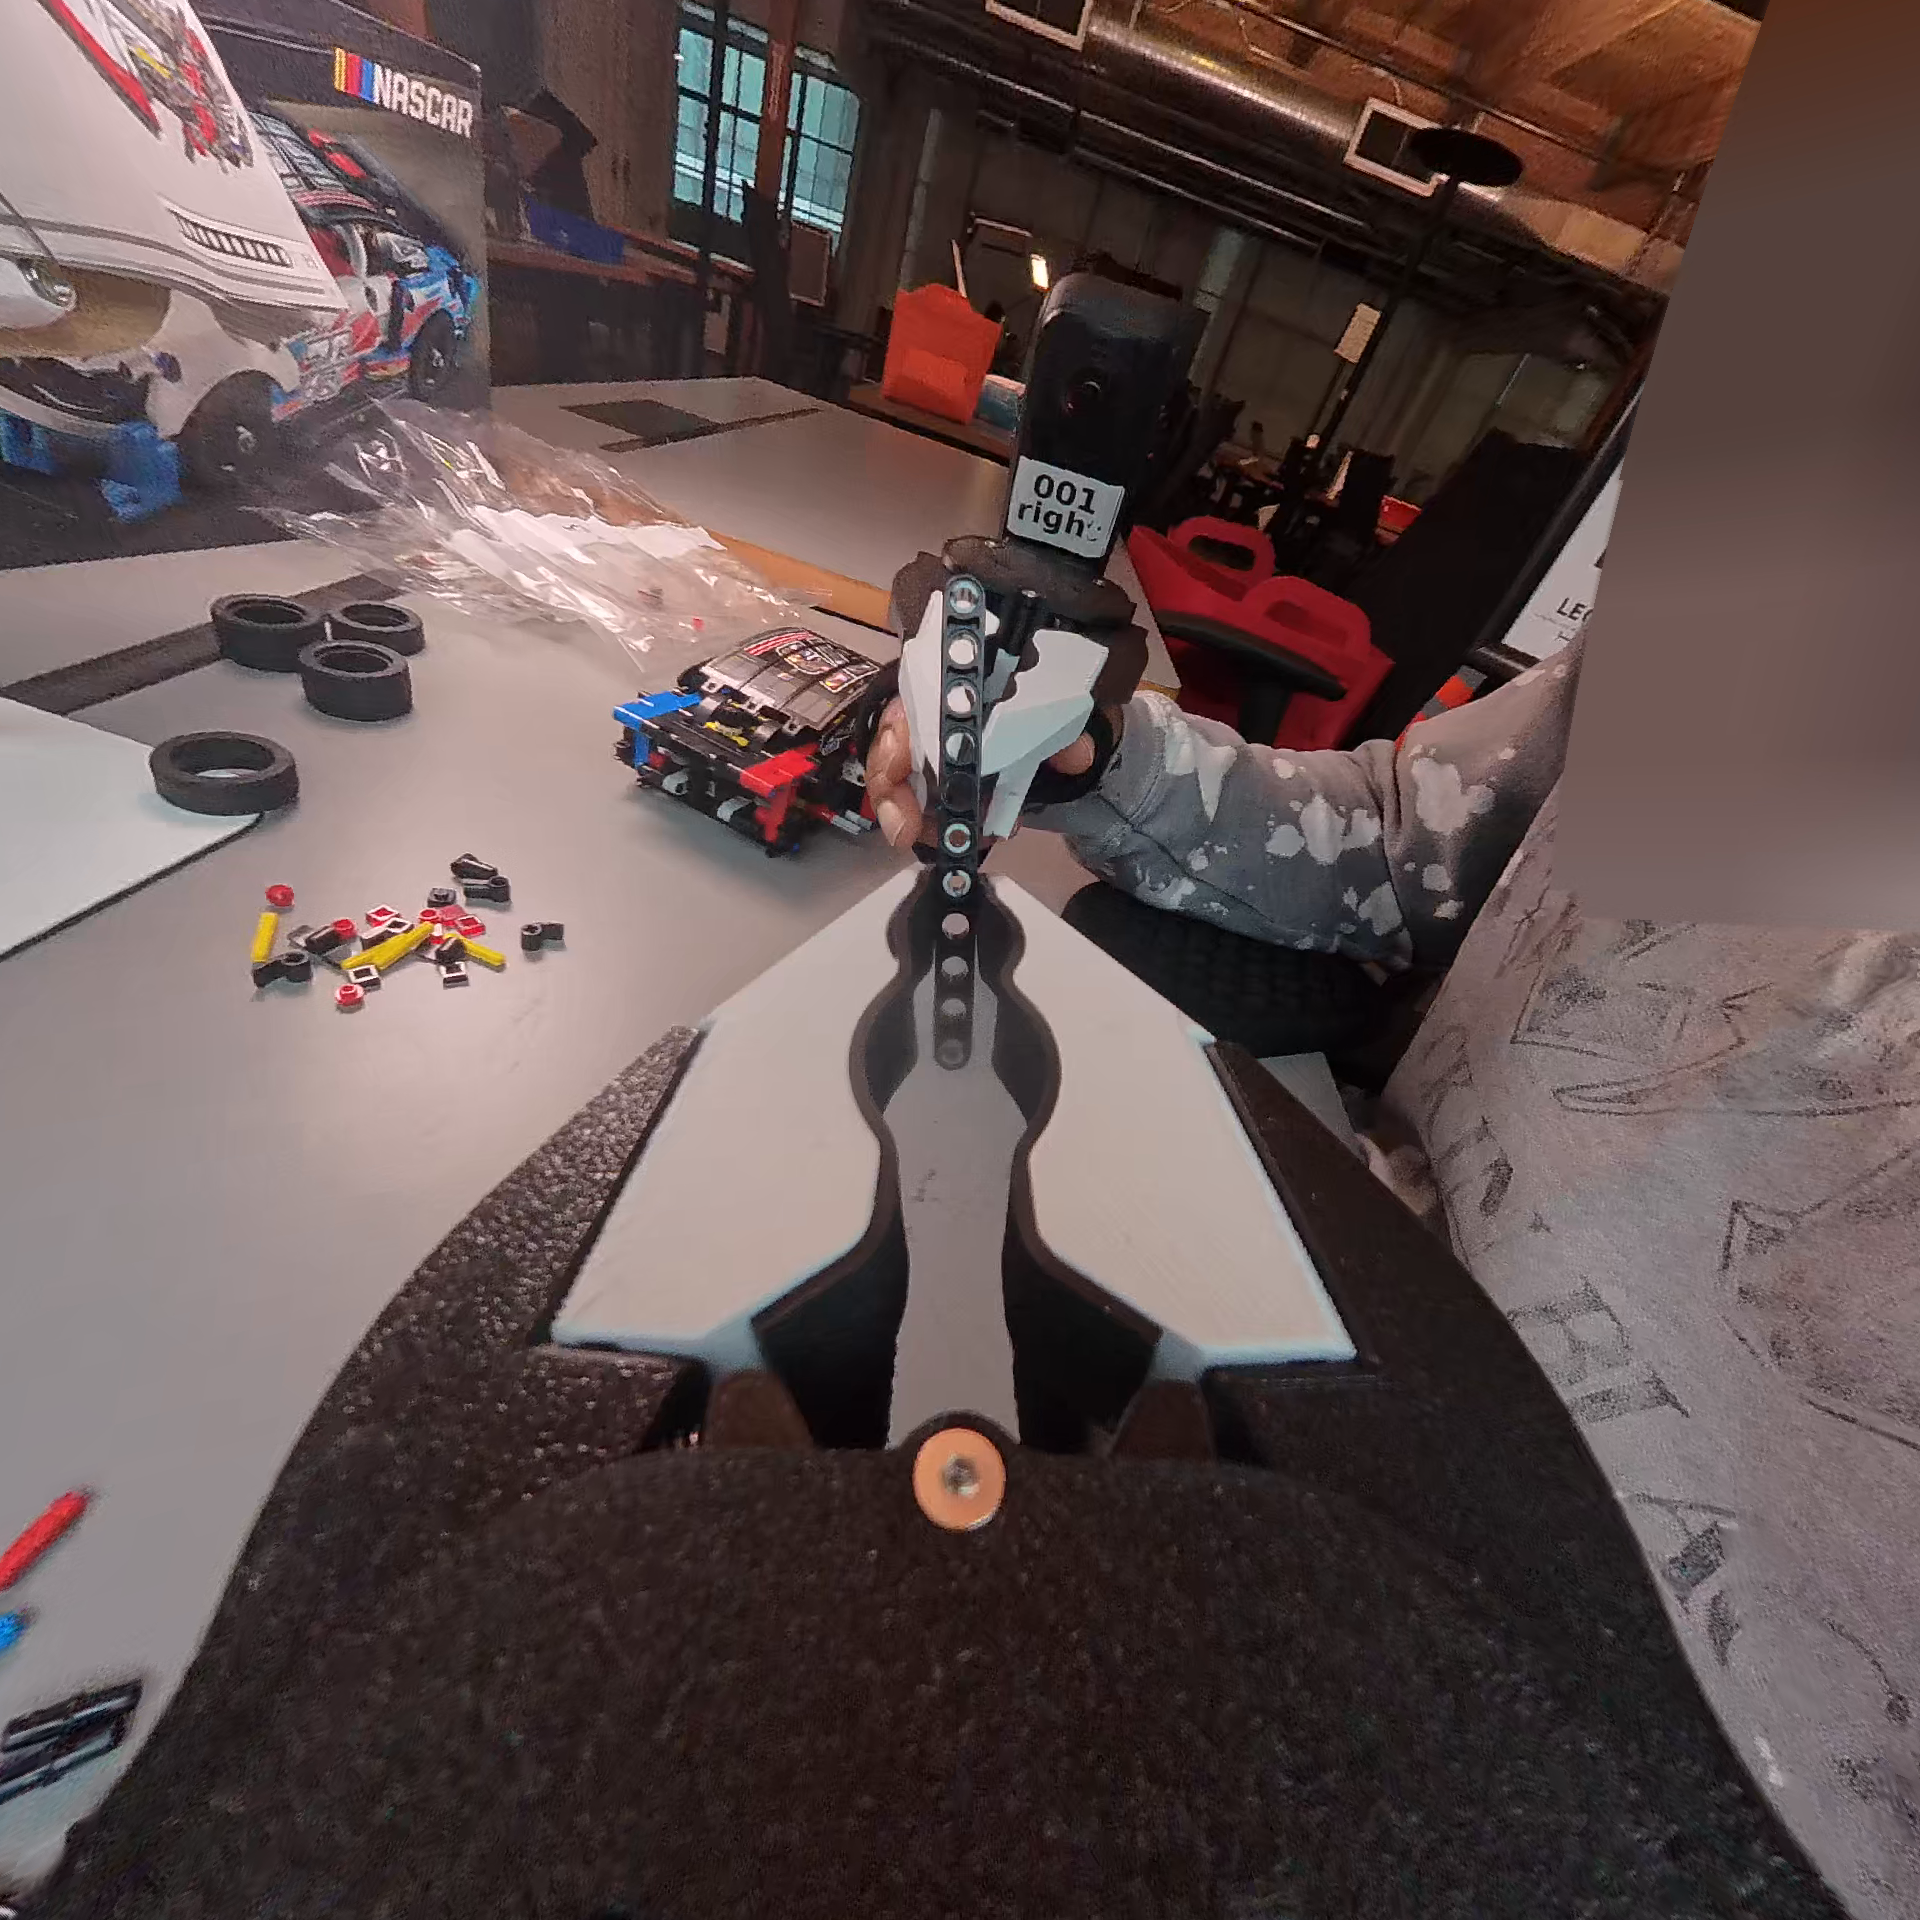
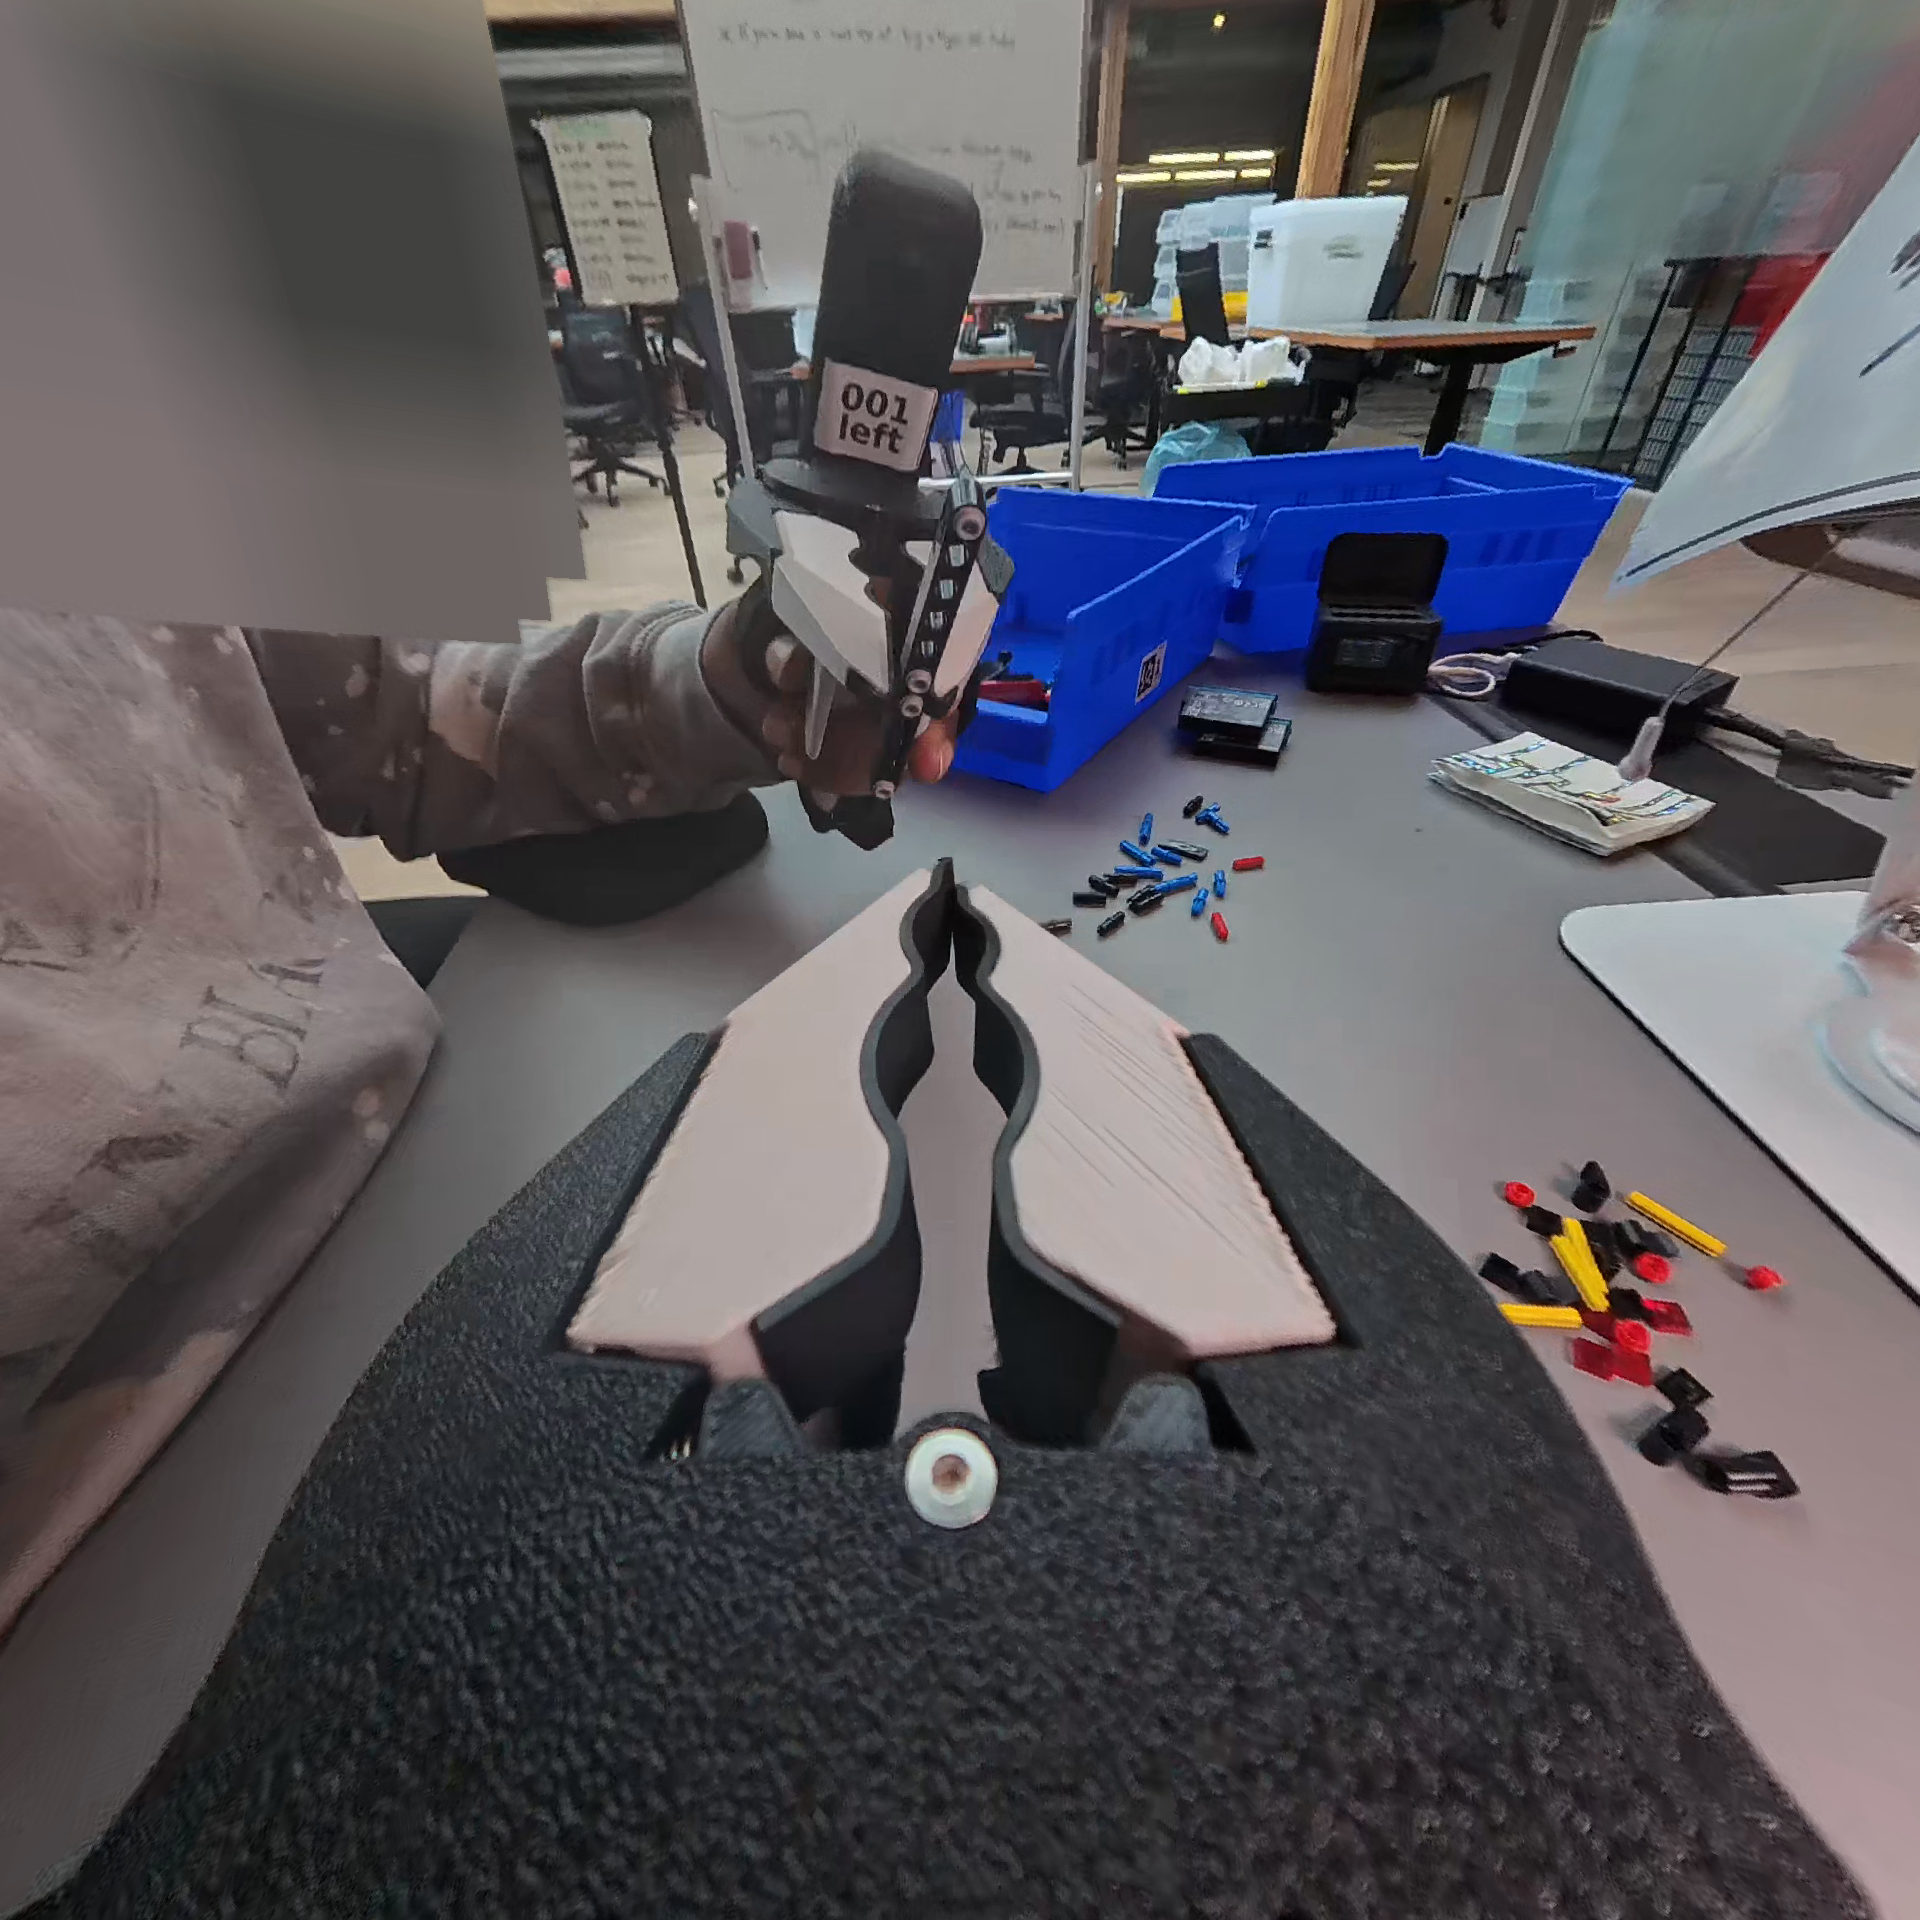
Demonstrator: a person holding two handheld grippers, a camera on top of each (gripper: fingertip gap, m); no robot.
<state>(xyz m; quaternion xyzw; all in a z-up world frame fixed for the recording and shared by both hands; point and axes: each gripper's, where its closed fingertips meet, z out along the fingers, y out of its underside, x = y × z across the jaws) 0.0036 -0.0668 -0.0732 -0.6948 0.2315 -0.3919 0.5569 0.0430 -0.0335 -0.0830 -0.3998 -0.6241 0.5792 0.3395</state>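
Observation:
My left gripper (image 1: pixel 954 883) is shut on a long black beam with a row of holes (image 1: pixel 961 707). The beam sticks out forward and upward past the fingertips, above the grey table (image 1: pixel 312 1195). My right gripper (image 1: pixel 977 805) faces it just behind the beam's far half, held by a hand in a speckled grey sleeve. In the right wrist view my right gripper (image 2: pixel 945 878) is shut with nothing visible between its fingers. The left gripper (image 2: pixel 894 712) shows beyond it, holding the beam (image 2: pixel 935 613) tilted.
A partly built toy car (image 1: pixel 758 727), loose black tyres (image 1: pixel 353 675), a pile of small red, yellow and black pieces (image 1: pixel 395 940), clear bags (image 1: pixel 540 540) and a printed box (image 1: pixel 343 260) are there. Blue pins (image 2: pixel 1153 873), blue bins (image 2: pixel 1101 623) and a booklet (image 2: pixel 1569 790) lie opposite. Spacing between my two grippers at the tips: around 6 cm.

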